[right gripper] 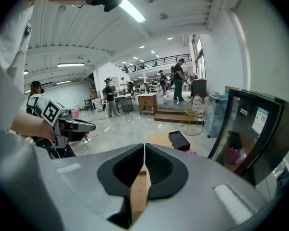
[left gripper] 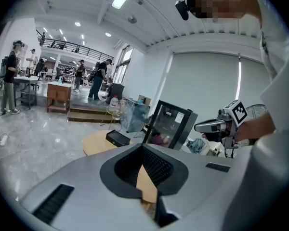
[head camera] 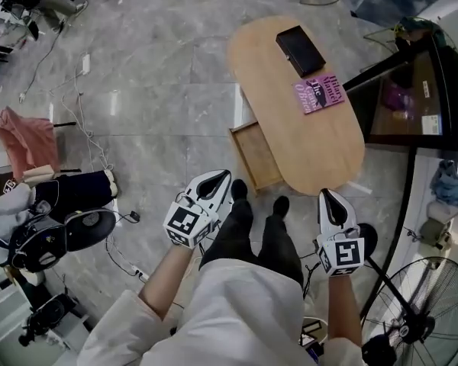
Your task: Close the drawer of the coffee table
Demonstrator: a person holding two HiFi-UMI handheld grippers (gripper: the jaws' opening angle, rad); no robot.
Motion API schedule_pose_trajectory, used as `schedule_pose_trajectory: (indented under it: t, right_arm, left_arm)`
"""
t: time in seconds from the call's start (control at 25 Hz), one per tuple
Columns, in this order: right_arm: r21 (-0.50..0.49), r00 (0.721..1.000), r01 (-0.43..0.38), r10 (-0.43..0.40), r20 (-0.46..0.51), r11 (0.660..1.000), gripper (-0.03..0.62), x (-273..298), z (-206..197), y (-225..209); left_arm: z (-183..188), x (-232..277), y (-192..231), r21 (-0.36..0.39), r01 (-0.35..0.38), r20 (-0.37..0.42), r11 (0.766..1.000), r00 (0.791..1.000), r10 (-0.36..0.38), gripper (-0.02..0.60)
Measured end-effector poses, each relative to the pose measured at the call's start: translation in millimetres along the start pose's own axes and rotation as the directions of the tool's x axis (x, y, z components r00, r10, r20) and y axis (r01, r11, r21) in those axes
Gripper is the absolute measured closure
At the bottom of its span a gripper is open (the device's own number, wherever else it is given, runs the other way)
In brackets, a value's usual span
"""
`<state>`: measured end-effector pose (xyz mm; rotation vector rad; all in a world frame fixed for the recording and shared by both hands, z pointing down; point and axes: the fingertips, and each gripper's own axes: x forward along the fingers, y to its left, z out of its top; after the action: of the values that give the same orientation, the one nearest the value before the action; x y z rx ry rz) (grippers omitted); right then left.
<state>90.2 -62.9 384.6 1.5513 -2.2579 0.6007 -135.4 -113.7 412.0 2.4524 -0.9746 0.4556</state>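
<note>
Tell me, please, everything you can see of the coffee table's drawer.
The drawer is a shallow rectangular tray of light wood, matching the oval coffee table. It stands pulled out from the table's long side, one end under the top. Its inside looks bare. It lies level, and nothing but the table touches it.

A black box (head camera: 300, 50) lies just beside a pink book (head camera: 318, 93) (fan (head camera: 420, 319) well apart).

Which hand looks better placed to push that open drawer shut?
Left: the left hand-held gripper is right beside the open drawer, while the right hand-held gripper hangs off the table end, farther away.
</note>
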Motion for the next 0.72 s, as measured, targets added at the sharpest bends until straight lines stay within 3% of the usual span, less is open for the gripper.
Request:
schedule_pose_trajectory:
  t: [0.4, 0.6, 0.72]
  right_arm:
    - [0.085, 0.997, 0.033, -0.027, -0.069, 0.996, 0.574, 68, -57, -13]
    - [0.141, 0.992, 0.064, -0.047, -0.121, 0.988, 0.574, 89, -99, -14]
    - [0.154, 0.988, 0.053, -0.029, -0.152, 0.987, 0.574, 109, -129, -10]
  left_arm:
    - [-74, 60, 42, -0.038, 0.035, -0.127, 0.999, 0.991, -0.039, 0.574]
    - [-111, 75, 53, -0.139, 0.04, -0.153, 0.99, 0.986, -0.061, 0.574]
    - [-135, 90, 64, -0.163, 0.029, -0.171, 0.986, 0.984, -0.057, 0.574]
